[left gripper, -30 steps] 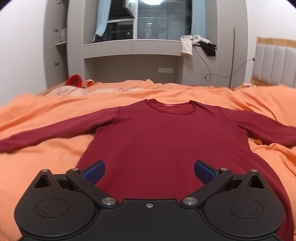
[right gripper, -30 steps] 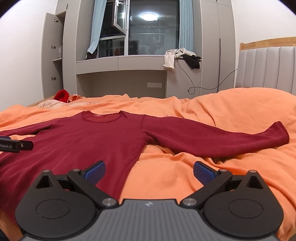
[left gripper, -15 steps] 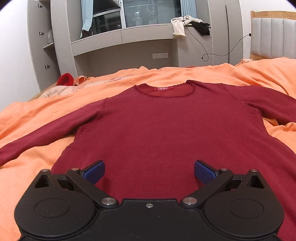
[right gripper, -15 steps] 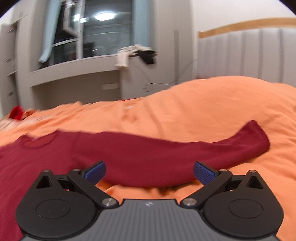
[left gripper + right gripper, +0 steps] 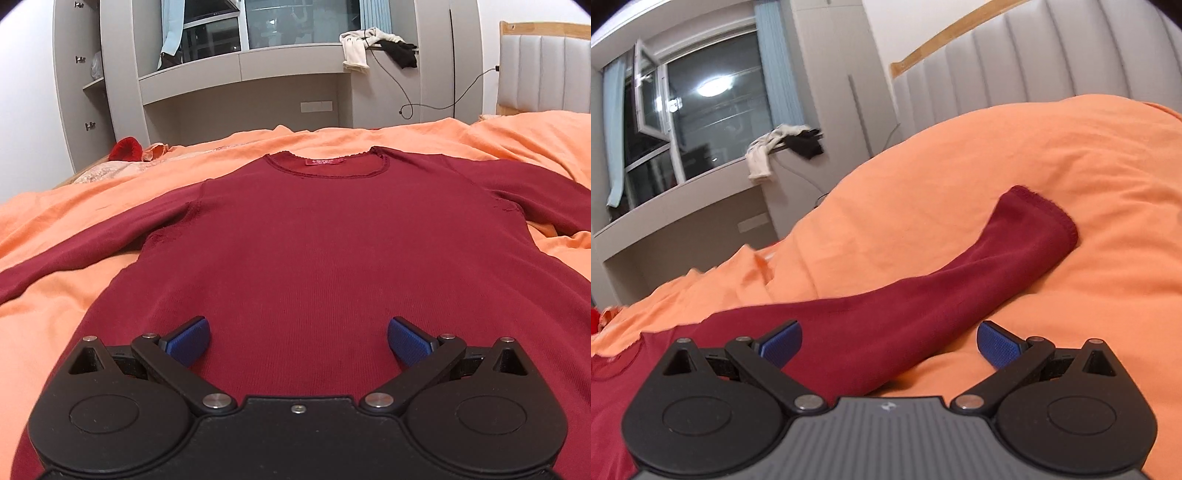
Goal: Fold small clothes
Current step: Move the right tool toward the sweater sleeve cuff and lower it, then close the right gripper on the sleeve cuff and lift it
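Note:
A dark red long-sleeved top (image 5: 314, 240) lies flat and face up on an orange bedcover (image 5: 74, 214), neckline away from me, both sleeves spread out. My left gripper (image 5: 298, 338) is open and empty, low over the lower body of the top. In the right wrist view the top's right sleeve (image 5: 923, 291) runs up to its cuff (image 5: 1039, 210) on a hump of the cover. My right gripper (image 5: 889, 341) is open and empty, just above the middle of that sleeve.
The orange bedcover (image 5: 1034, 155) rises in a big fold toward a padded grey headboard (image 5: 1034, 62). A grey window shelf unit (image 5: 240, 70) with clothes and a cable stands beyond the bed. A red item (image 5: 126, 148) lies at the far left bed edge.
My left gripper has moved forward over the top's body. My right gripper has swung right and tilted, coming close over the right sleeve. Both stayed open.

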`<act>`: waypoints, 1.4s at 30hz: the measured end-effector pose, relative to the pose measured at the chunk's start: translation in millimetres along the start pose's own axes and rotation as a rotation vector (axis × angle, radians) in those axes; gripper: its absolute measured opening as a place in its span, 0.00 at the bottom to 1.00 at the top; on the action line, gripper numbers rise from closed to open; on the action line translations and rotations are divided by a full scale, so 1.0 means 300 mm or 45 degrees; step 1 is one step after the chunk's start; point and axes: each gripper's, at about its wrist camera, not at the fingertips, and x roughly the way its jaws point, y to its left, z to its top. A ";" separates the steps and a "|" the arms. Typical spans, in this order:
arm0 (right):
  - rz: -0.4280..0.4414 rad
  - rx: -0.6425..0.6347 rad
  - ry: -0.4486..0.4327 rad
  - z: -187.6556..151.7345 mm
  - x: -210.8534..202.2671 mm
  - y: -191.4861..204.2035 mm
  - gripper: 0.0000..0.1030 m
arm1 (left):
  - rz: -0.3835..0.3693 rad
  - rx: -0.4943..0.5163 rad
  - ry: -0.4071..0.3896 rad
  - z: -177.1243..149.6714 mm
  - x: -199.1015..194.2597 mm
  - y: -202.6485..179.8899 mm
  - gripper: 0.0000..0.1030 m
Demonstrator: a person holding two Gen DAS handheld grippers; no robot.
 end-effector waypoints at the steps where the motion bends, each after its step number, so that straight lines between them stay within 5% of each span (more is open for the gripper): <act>1: -0.005 -0.022 0.020 -0.009 -0.006 0.021 1.00 | -0.006 -0.004 -0.003 -0.001 0.002 0.003 1.00; 9: -0.090 -0.036 -0.029 0.009 -0.050 0.027 1.00 | -0.015 -0.003 -0.014 -0.017 0.003 0.004 1.00; 15: -0.268 0.141 -0.128 0.057 -0.061 -0.090 1.00 | -0.012 0.003 -0.020 -0.021 0.005 0.002 1.00; 23: -0.194 0.368 -0.205 0.092 -0.052 -0.264 0.99 | -0.002 0.014 -0.028 -0.027 0.002 -0.005 1.00; 26: -0.224 0.354 -0.207 0.096 -0.024 -0.273 0.89 | -0.001 0.015 -0.028 -0.027 0.002 -0.005 1.00; 29: -0.228 0.360 -0.209 0.100 0.004 -0.280 0.68 | 0.002 0.018 -0.031 -0.027 0.002 -0.006 1.00; 31: -0.226 0.383 -0.195 0.097 0.011 -0.280 0.38 | 0.003 0.019 -0.032 -0.028 0.001 -0.006 1.00; 34: -0.217 0.410 -0.188 0.093 0.019 -0.268 0.14 | -0.002 0.017 -0.027 -0.025 -0.001 -0.003 1.00; 42: -0.035 0.151 -0.338 0.122 -0.064 -0.024 0.09 | -0.014 -0.134 -0.041 0.014 -0.029 0.083 0.99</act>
